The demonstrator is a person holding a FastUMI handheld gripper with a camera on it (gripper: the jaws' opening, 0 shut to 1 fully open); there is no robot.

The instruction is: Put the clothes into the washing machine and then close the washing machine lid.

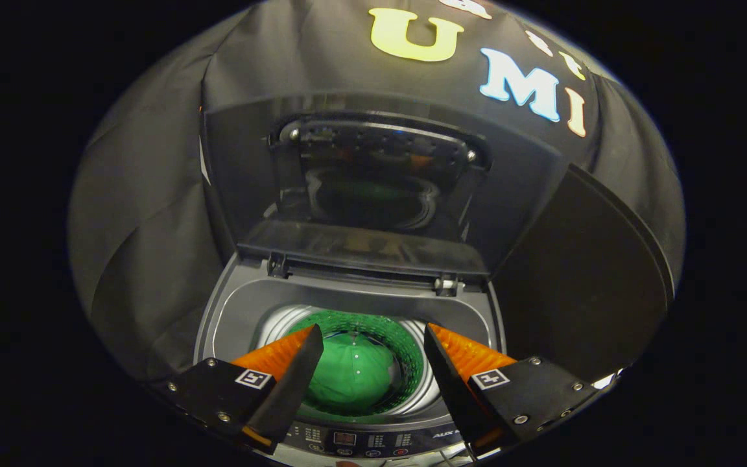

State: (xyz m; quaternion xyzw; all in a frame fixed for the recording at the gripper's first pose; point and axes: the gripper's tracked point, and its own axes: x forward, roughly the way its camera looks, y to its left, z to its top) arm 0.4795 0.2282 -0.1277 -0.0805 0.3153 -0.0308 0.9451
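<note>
Claw (371, 337) spread above drum's shirt (351, 379)

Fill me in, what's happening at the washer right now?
A hand-held gripper hangs over the top-loading washing machine, fingers open and holding nothing. A green garment already lies down in the drum, seen between the fingers. The lid stands upright behind the opening, so it is not yet closed. The control panel sits just under the fingers.

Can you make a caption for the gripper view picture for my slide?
Open gripper above the washing machine, green shirt in the drum, lid standing open.
</note>
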